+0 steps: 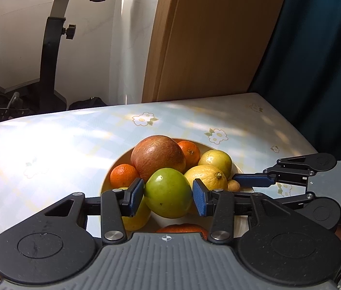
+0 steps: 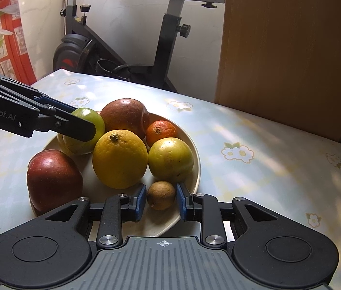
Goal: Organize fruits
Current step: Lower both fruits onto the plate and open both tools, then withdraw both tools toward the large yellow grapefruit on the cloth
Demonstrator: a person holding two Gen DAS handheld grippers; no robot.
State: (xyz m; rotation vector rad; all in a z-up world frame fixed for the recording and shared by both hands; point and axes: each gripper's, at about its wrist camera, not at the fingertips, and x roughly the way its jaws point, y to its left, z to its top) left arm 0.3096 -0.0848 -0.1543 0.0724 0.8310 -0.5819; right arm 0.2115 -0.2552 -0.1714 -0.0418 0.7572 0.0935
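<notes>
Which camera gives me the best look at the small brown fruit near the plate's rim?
The right wrist view: the small brown fruit sits whole and close between the right gripper pads, on the plate. In the left wrist view it is only a sliver, mostly hidden behind the yellow citrus and a blue pad.

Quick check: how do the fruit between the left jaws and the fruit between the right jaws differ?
The green fruit in the left gripper is large, smooth and glossy. The brown fruit in the right gripper is far smaller, dull and rough-skinned. The green one rides on top of other fruit; the brown one sits low by the plate rim. Both are round, and each sits between blue pads.
</notes>
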